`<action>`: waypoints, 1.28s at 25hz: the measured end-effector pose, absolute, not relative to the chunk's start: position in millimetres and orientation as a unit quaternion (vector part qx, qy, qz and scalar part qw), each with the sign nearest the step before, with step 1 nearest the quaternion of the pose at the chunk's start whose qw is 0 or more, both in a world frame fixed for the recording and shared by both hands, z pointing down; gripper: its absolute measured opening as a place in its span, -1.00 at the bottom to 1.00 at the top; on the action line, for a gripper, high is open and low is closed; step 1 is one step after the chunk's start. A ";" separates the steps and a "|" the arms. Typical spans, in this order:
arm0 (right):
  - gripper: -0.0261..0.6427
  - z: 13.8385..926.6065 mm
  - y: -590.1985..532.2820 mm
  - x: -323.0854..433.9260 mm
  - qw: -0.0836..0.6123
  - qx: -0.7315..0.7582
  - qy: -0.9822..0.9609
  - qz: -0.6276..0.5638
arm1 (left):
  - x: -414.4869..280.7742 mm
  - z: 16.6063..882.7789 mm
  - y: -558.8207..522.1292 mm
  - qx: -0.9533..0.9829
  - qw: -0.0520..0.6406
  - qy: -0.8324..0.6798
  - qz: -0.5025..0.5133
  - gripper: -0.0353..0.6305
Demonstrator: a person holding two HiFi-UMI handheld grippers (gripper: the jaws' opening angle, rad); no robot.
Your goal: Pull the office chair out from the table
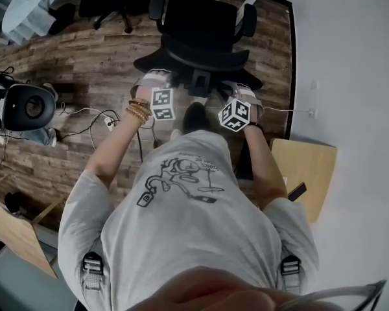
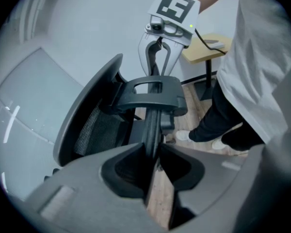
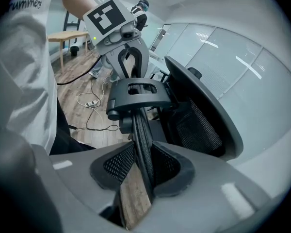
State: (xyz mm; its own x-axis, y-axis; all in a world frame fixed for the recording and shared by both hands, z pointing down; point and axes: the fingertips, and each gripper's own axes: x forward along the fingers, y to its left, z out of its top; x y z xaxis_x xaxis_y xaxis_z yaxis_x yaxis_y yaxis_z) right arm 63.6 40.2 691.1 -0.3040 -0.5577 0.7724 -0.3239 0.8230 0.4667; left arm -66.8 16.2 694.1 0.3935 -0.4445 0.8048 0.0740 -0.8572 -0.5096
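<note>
Both clamped! Left hand-held gripper (image 2: 153, 161) and right hand-held gripper (image 3: 144, 168) pinch the thin top rim of the chair (image 1: 201, 24), at twelve o'clock. Danger: a jerky pull slips those narrow pads off, or castors snag the cables (image 3: 91, 102) at nine.

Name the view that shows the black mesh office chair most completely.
The head view: the black mesh office chair shows from above, seat, armrests and backrest. Each gripper view shows only its backrest rim, clamped by the left hand-held gripper or the right hand-held gripper.
</note>
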 end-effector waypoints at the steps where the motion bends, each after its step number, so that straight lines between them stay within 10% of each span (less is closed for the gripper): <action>1: -0.57 691.8 47.8 63.7 0.522 0.276 -0.800 -0.112 | -66.7 694.7 23.8 -0.799 0.241 0.116 -0.538 -0.59; 32: -0.50 649.3 124.7 61.5 0.478 0.298 -0.824 -0.062 | -61.7 647.5 110.1 -0.835 0.181 0.147 -0.499 -0.52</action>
State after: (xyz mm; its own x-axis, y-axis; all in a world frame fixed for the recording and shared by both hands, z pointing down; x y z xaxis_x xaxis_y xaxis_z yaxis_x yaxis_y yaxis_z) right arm 61.5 124.7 649.3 -0.3655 -0.5502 0.7508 -0.4308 0.8150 0.3876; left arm -61.7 110.1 647.5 0.4588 -0.4253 0.7801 -0.0649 -0.8917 -0.4479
